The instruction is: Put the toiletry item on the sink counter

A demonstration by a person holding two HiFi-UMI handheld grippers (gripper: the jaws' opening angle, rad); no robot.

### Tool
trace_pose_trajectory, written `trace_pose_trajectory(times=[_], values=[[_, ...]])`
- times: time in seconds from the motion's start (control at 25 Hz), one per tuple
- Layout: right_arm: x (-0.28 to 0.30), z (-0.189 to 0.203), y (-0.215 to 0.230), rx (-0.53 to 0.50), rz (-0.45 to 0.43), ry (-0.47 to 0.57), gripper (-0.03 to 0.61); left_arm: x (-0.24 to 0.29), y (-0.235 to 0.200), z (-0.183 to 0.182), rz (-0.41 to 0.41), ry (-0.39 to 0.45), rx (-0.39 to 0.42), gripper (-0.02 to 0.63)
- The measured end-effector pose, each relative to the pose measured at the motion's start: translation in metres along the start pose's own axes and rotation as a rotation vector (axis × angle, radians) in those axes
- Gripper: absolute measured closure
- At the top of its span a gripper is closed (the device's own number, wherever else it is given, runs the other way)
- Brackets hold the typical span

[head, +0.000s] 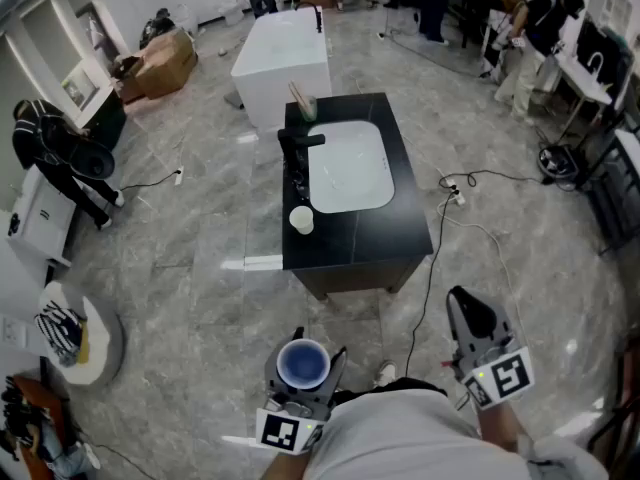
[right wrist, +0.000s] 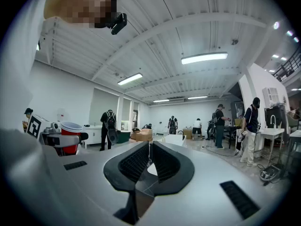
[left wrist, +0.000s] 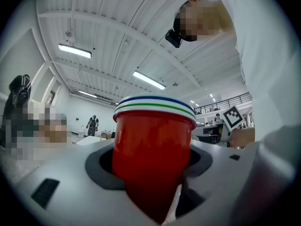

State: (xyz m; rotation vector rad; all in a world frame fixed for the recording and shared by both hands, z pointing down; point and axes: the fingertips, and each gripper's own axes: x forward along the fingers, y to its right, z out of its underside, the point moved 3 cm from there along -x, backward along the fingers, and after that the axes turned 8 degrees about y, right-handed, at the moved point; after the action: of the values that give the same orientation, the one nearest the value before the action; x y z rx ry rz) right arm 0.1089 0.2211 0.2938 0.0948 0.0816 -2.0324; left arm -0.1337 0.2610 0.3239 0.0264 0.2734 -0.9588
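In the upper middle of the head view we see a white bathtub (head: 282, 63), with a cardboard box (head: 165, 60) to its left on the grey tiled floor (head: 200, 268). At the left edge a person in dark clothes (head: 60, 153) bends forward. In the lower left corner stands a round white table (head: 102, 353) bearing a striped cloth (head: 58, 330). A power strip (head: 455, 196) lies right of centre.

One red cup (left wrist: 153, 149), white rim striped blue and green, upright, lower centre of frame. Black sink counter (head: 360, 238), white basin, upper centre.
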Motion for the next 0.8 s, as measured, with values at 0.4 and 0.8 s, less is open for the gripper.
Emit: trace_pose_trajectory(times=[0.4, 0.8], values=[[0.004, 0.004, 0.002, 0.005, -0.007, -0.008, 0.528, 0.000, -0.002, 0.003, -0.013, -0.006, -0.005, 0.316], [-0.006, 0.003, 0.015, 0.023, 0.021, 0.006, 0.528, 0.008, 0.008, 0.008, 0.003, -0.007, -0.012, 0.316]])
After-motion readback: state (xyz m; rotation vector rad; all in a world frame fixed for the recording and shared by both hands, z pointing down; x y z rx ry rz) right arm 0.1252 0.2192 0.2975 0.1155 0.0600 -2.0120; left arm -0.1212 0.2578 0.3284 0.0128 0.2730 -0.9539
